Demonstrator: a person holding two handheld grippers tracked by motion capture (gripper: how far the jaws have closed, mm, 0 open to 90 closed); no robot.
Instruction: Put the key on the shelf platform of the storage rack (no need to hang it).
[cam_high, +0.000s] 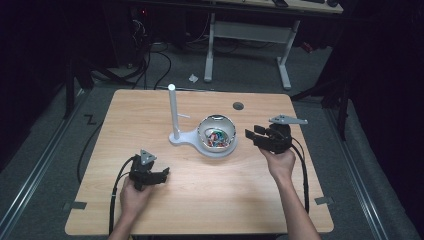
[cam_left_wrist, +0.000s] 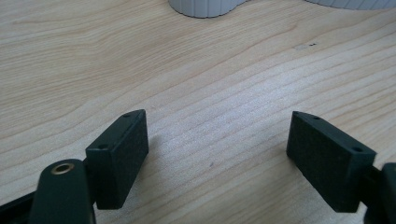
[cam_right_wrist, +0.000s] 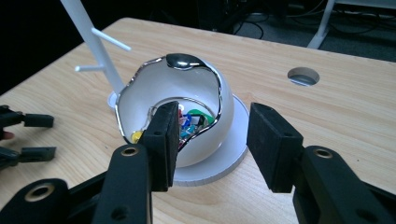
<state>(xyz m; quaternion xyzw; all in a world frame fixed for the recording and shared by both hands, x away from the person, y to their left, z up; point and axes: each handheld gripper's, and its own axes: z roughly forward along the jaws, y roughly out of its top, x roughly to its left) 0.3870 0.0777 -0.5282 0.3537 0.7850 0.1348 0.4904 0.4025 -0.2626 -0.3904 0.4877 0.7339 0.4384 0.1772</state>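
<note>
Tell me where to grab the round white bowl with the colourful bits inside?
Probably by its thin silver-edged rim. The bowl is round and smooth, so its sides would slip. Its opening tilts towards the right tool, already open beside it; slip one jaw inside, above the colourful bits.

One wooden surface (cam_high: 200, 200) carries one white bowl (cam_high: 216, 135), holding several small coloured pieces too jumbled to count, and one white stand (cam_high: 173, 112) with two side pegs. Two grippers: one near left (cam_high: 159, 176), one right (cam_high: 254, 134).
</note>
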